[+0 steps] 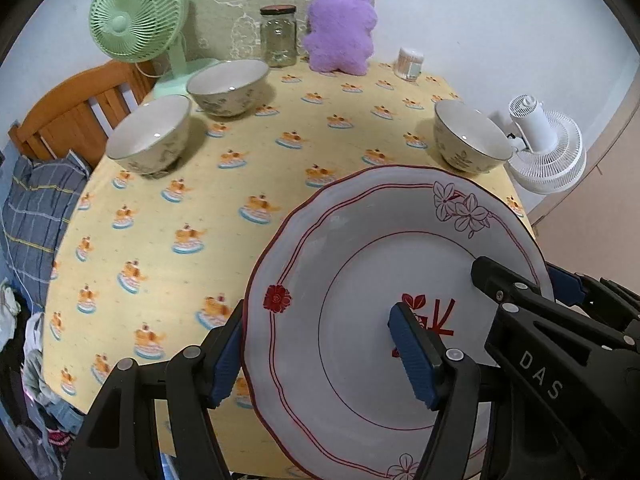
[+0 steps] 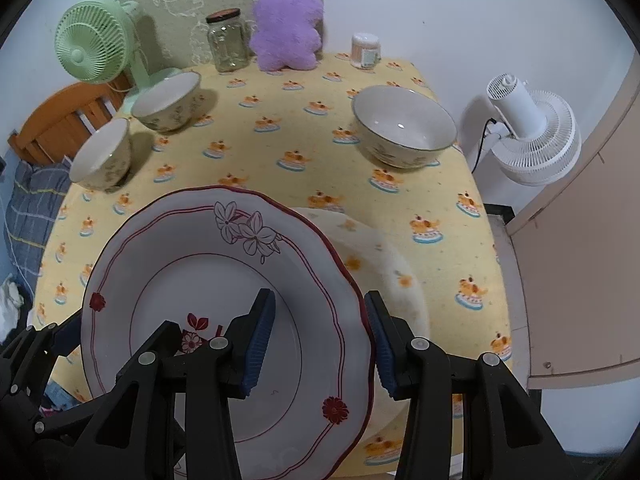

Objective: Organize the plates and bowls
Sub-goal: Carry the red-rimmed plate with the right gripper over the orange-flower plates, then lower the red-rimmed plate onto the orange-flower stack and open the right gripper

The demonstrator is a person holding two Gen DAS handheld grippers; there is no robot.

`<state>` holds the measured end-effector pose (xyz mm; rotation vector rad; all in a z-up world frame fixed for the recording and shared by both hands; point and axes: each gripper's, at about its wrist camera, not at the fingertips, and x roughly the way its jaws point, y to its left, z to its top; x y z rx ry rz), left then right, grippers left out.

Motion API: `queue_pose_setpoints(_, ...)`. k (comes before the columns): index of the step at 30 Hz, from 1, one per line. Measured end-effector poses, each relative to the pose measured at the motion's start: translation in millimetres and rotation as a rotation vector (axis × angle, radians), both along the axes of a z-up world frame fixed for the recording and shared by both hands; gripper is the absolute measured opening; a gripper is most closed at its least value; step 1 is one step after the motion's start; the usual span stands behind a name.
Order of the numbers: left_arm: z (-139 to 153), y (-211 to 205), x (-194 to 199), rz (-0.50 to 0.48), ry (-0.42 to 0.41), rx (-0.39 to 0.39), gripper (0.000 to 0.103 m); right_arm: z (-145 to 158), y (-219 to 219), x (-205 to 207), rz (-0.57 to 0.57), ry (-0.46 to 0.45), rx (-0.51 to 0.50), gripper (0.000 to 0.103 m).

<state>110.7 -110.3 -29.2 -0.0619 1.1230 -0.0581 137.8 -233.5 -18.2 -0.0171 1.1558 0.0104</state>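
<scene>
A white plate with red rim lines and flower prints [image 1: 360,264] [image 2: 192,264] is held tilted above the table's front. My left gripper [image 1: 316,348] straddles its left rim, jaws wide, one finger on each side. My right gripper [image 2: 320,340] straddles its right rim the same way. Whether either one pinches the rim I cannot tell. A second, cream plate [image 2: 384,272] with orange prints lies on the cloth under it. Three floral bowls stand on the table: two at the back left [image 1: 150,138] [image 1: 230,86] and one at the right [image 1: 470,140] [image 2: 404,126].
The table has a yellow printed cloth [image 1: 180,208]. Along the back stand a green fan [image 1: 136,16], a glass jar [image 1: 278,36], a purple plush [image 1: 340,28] and a small container [image 1: 409,63]. A white fan [image 2: 528,132] and a wooden panel [image 2: 580,220] are at the right. A wooden chair [image 1: 76,108] is at the left.
</scene>
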Motion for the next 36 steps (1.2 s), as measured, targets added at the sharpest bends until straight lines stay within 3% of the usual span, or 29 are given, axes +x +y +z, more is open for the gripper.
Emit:
queue_pose_setpoints(14,-36,-52,16,-0.011,0.070,-0.012,0.069,-38,-55,13,-0.027,0.067,-0.008,0.049)
queue_pose_setpoints(30,-50,-62,30,0.006,0.116,0.029,0.071,-55,-58,29,-0.006,0.107,-0.012,0.049)
queue_pose_setpoints(36,-50,-62,29,0.001,0.121,0.028,0.072,-52,-69,22,-0.025,0.112,0.036,0.051)
